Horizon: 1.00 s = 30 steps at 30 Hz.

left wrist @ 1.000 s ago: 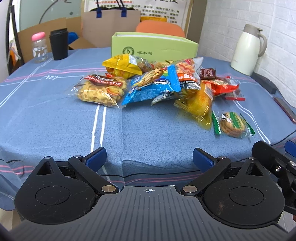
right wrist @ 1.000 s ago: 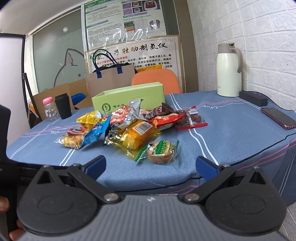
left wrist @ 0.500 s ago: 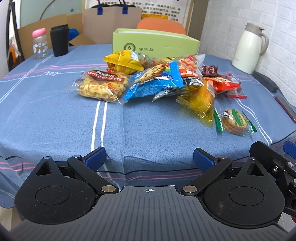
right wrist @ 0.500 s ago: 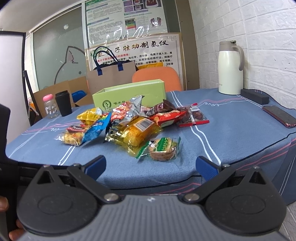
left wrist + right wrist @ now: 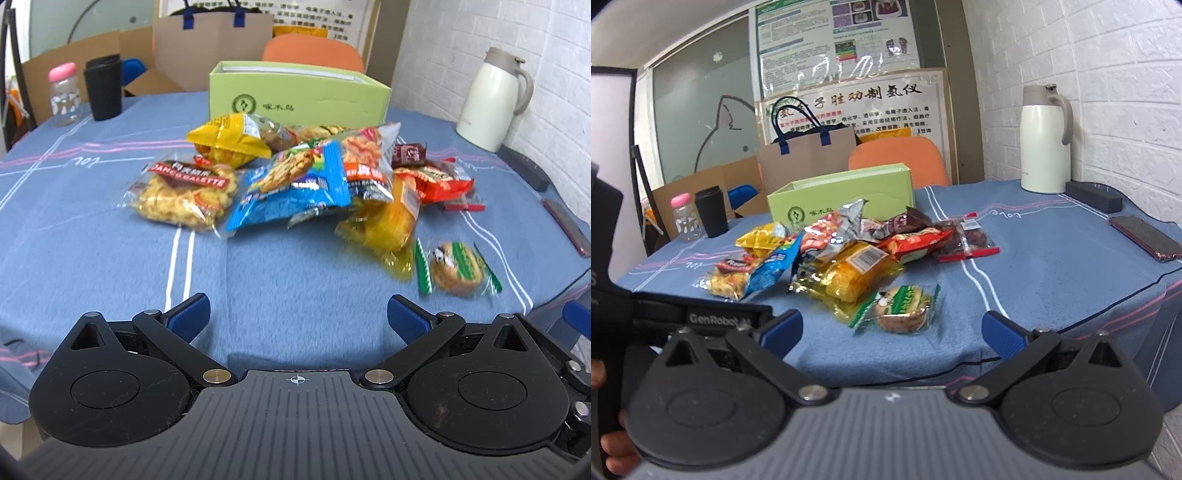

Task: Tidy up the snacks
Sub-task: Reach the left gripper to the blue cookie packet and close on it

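Observation:
A pile of snack packets lies on the blue tablecloth (image 5: 110,258): a clear cookie bag with a red label (image 5: 181,194), a blue packet (image 5: 291,192), a yellow bag (image 5: 229,142), a yellow cake pack (image 5: 384,221), red packets (image 5: 436,181) and a green-striped biscuit (image 5: 456,267), nearest me. An open green box (image 5: 299,96) stands behind the pile. My left gripper (image 5: 297,317) is open and empty above the table's near edge. My right gripper (image 5: 892,332) is open and empty, just short of the biscuit (image 5: 903,306).
A white thermos (image 5: 491,99), a black case (image 5: 524,168) and a phone (image 5: 565,225) sit at the right. A black cup (image 5: 102,88) and a pink-capped bottle (image 5: 64,94) stand far left. A paper bag and an orange chair are behind the table.
Both grippers have moved forward and a little higher over the table, so the snack pile appears closer. Both stay open and empty.

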Each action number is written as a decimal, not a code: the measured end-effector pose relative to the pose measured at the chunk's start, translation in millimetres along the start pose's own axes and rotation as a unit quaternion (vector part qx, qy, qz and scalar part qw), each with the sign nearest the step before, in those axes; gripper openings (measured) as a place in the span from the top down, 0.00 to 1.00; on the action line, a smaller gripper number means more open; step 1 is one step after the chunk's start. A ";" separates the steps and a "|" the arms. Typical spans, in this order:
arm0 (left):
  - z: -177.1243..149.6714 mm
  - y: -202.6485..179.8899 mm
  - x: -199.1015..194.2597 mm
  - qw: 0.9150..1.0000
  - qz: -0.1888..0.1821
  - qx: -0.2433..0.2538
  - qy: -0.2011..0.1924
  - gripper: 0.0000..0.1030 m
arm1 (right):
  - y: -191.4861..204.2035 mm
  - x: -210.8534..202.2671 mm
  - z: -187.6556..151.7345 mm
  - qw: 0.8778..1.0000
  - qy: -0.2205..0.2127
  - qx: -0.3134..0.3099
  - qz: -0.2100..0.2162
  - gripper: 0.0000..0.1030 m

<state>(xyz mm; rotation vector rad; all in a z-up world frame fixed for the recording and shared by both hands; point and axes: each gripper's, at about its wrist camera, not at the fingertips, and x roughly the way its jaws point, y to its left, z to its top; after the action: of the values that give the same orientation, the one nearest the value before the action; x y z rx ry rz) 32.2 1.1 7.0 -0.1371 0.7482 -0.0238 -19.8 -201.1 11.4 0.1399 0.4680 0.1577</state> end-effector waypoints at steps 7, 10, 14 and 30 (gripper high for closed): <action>23.0 17.8 5.6 0.999 -0.049 -0.017 0.010 0.15 | -13.1 32.1 11.4 0.999 0.031 0.011 0.003 0.00; 36.5 26.3 9.2 0.998 -0.060 -0.025 0.014 0.19 | -9.0 43.3 23.5 0.999 0.029 0.008 0.032 0.00; 55.1 48.3 6.4 0.997 -0.058 -0.047 0.000 0.20 | 9.7 59.0 42.4 0.996 0.026 -0.025 0.083 0.00; 65.4 149.7 20.9 0.987 -0.016 -0.161 0.020 0.25 | 122.5 139.4 86.8 0.938 0.041 -0.249 0.239 0.00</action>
<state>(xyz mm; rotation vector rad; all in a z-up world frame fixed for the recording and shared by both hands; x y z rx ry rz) 87.9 155.5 20.4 -0.4584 0.7868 0.0654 128.2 -64.3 47.9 -0.2575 0.4565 0.7558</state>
